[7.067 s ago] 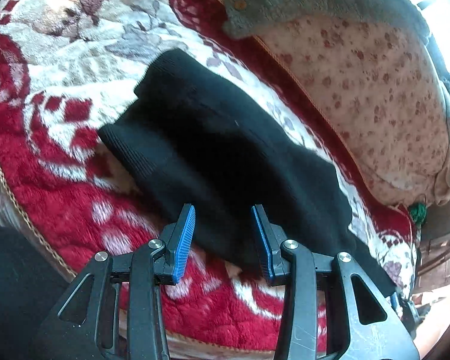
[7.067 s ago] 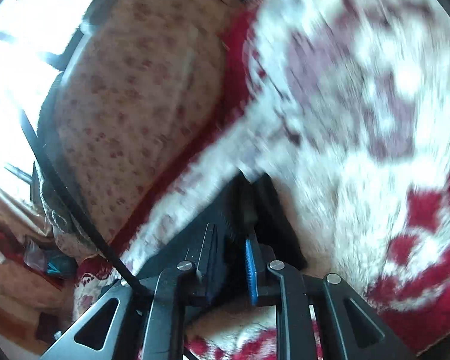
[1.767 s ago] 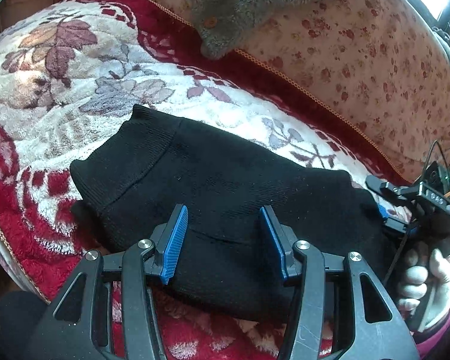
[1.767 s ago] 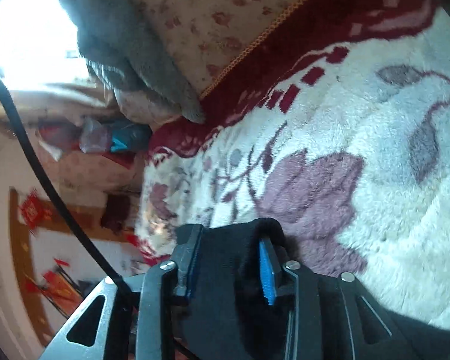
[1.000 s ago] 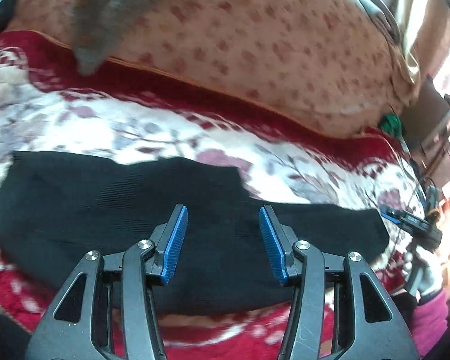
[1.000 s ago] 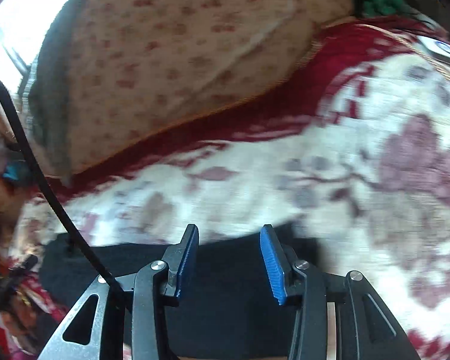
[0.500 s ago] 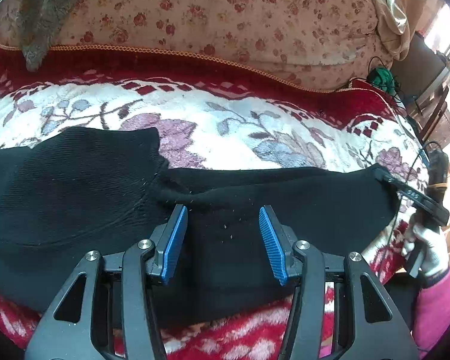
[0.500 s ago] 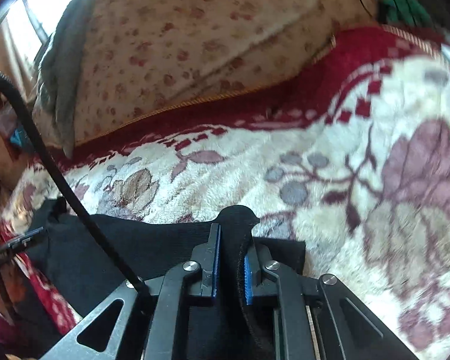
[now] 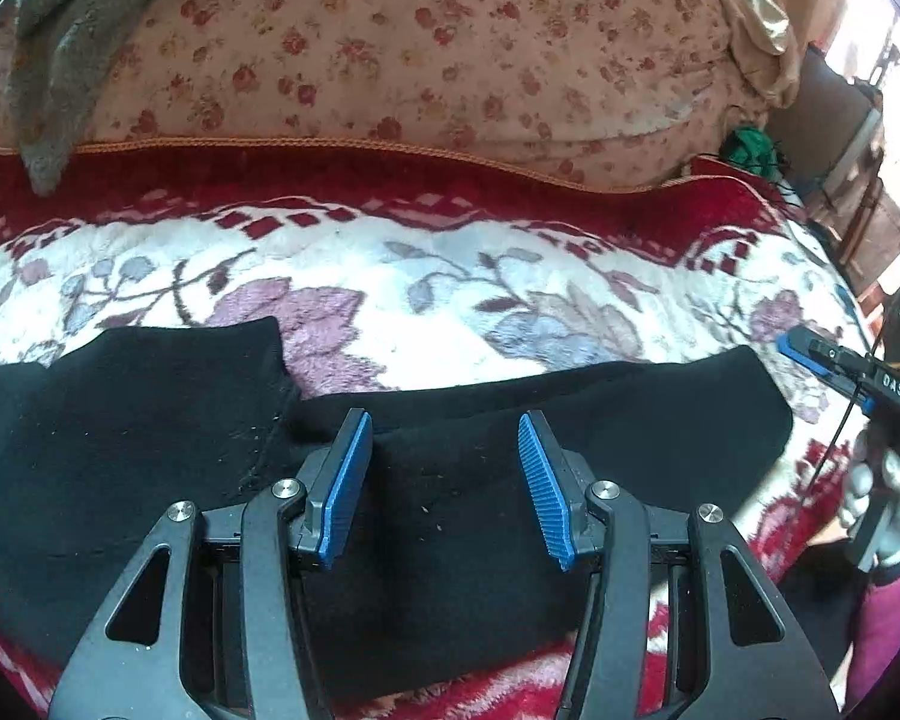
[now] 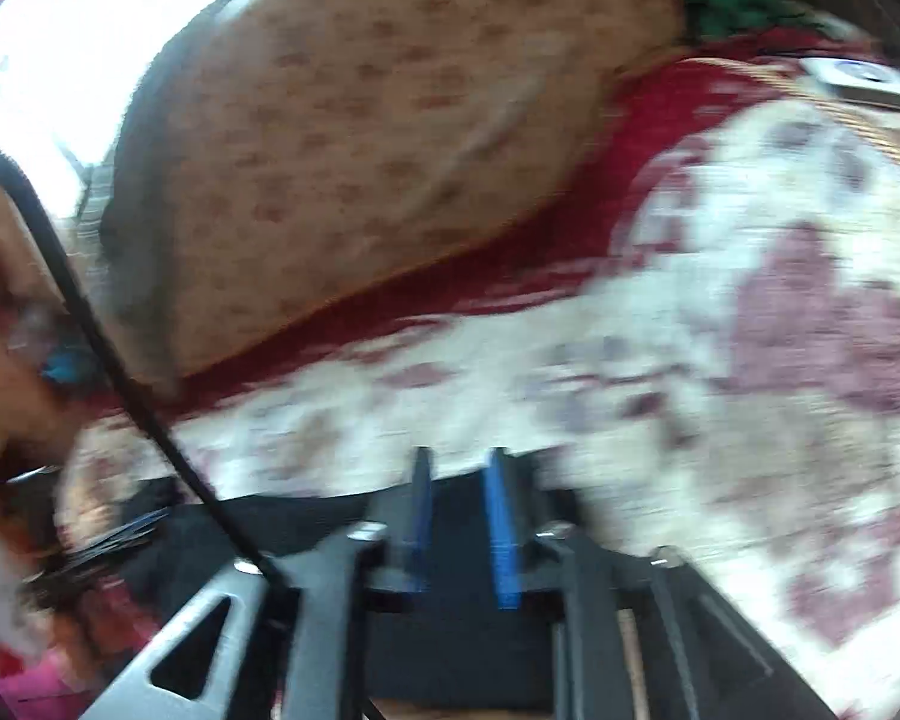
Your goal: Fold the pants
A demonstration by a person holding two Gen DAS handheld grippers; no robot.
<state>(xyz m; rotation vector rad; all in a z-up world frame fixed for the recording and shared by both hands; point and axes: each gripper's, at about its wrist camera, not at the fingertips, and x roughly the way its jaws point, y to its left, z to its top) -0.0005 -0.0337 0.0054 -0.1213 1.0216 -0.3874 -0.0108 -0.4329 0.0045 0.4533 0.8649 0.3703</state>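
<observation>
The black pants (image 9: 150, 432) lie stretched left to right on a red and white floral blanket (image 9: 450, 276). My left gripper (image 9: 444, 438) is open and empty, hovering over the middle of the pants. My right gripper (image 9: 810, 354) shows at the far right in the left wrist view, just off the pants' right end. In the blurred right wrist view the right gripper (image 10: 459, 480) has its blue pads (image 10: 501, 534) apart over the black pants (image 10: 456, 630), holding nothing.
A floral cushion (image 9: 420, 48) backs the blanket, with a grey fleece garment (image 9: 60, 30) draped at its left. A green bundle (image 9: 750, 147) and dark furniture sit at the far right. A black cable (image 10: 108, 360) crosses the right wrist view.
My right gripper has opened and let go of the pants' end, then drawn back. The left gripper stays open over the pants, which now lie flat.
</observation>
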